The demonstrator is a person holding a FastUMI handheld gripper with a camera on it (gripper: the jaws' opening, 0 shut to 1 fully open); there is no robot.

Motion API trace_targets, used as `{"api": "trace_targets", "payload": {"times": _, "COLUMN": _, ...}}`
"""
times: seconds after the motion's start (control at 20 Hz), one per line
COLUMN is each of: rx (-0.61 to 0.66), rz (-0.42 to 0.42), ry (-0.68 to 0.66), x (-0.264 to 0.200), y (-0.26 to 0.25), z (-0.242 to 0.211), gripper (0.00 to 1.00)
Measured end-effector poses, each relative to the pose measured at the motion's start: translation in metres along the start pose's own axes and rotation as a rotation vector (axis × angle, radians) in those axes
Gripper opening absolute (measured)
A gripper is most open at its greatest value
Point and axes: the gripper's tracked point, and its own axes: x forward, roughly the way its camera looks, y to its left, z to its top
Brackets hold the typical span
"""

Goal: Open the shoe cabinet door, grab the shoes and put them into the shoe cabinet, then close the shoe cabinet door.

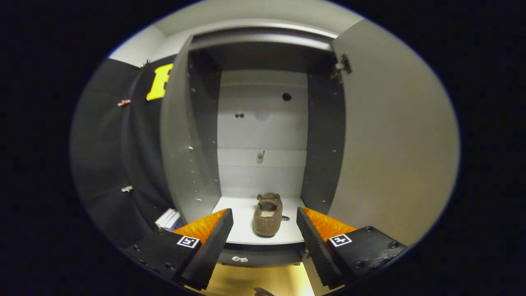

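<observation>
Gaping wide with nothing between their fingers, the tongs (265, 222) sit released just in front of the cabinet (263, 123), one finger to each side of its opening. Between the fingers and just beyond them, a brown fuzzy shoe (268, 216) lies on the cabinet's bottom shelf (242, 230), toe towards the tongs and heel towards the cabinet's back panel (263, 135). The shoe touches neither finger. A small dark mark shows on the shelf just right of the shoe. The cabinet's interior is otherwise a tall bare space with dark side walls dotted with peg holes and a pale back panel carrying a few small holes. Its door (394, 135) stands swung open to the right of the cabinet, hinge (342, 68) visible near the top corner. Left of the cabinet, some pale stacked items (168, 220) rest low against its outer side, beside the booth's dark wall. Below the cabinet's front edge lies a yellowish floor (254, 281)
</observation>
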Motion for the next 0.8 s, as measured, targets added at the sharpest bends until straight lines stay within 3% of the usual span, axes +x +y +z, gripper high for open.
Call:
{"api": "trace_targets", "payload": {"times": 0.45, "rx": 0.049, "rz": 0.015, "ry": -0.093, "x": -0.169, "y": -0.069, "z": 0.024, "gripper": 0.98}}
{"api": "trace_targets", "payload": {"times": 0.6, "rx": 0.037, "rz": -0.046, "ry": -0.114, "x": -0.202, "y": -0.116, "z": 0.024, "gripper": 0.98}}
{"api": "trace_targets", "payload": {"times": 0.7, "rx": 0.023, "rz": -0.042, "ry": -0.137, "x": -0.222, "y": -0.132, "z": 0.023, "gripper": 0.98}}
{"api": "trace_targets", "payload": {"times": 0.8, "rx": -0.004, "rz": -0.109, "ry": -0.166, "x": -0.239, "y": -0.165, "z": 0.028, "gripper": 0.99}}
